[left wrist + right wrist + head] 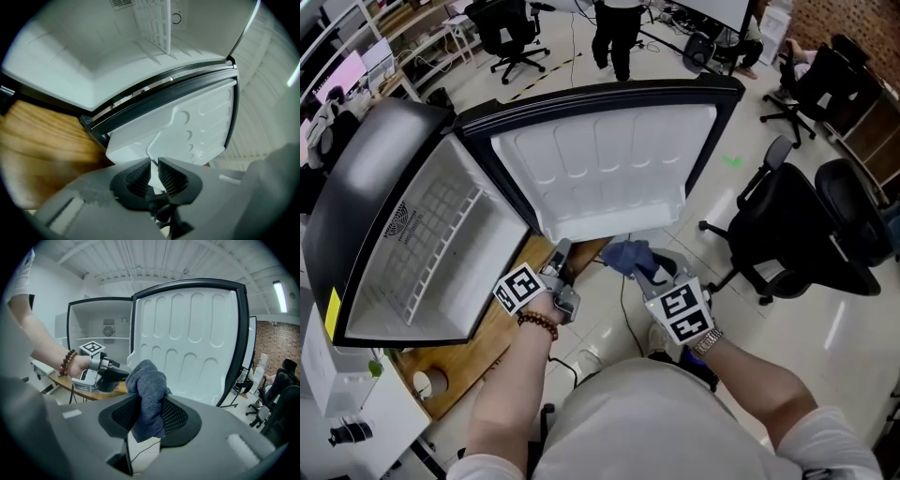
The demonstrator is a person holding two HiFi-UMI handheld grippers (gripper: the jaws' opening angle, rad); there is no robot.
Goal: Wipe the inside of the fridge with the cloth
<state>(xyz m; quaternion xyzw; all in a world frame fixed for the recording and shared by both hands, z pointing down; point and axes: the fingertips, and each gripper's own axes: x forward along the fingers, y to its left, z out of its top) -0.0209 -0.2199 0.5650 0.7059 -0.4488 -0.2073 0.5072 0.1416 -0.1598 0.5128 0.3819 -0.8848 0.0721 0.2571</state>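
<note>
The fridge [370, 202] sits on the wooden worktop [492, 342] with its fridge door [609, 169] swung wide, out past the worktop's near edge and over the floor. The left tongs [153, 171] are drawn nearly together and appear to pinch a white lip at the door's lower edge. The right tongs [149, 413] are clamped on the blue-grey cloth [147, 380], which bunches above the pads and hangs off the worktop's near edge, just beside the door's lower corner and not yet inside the cabinet. The step in hand looks like carrying the cloth in. It would go best with the left grip steadying the door so it cannot swing shut. The right tongs should lead with the bunched cloth rather than their hard tips, press it flat to the white liner, and sweep from the back wall outward. The cavity offers generous room. The wire shelf [441, 234] crosses it, though, and could snag the fabric, so each side is better wiped separately. The dark frame edge between cabinet and door [159, 89] lies close to the entry path and needs clearing. An office chair [797, 234] stands well apart to the right and should not hinder the elbow.
</note>
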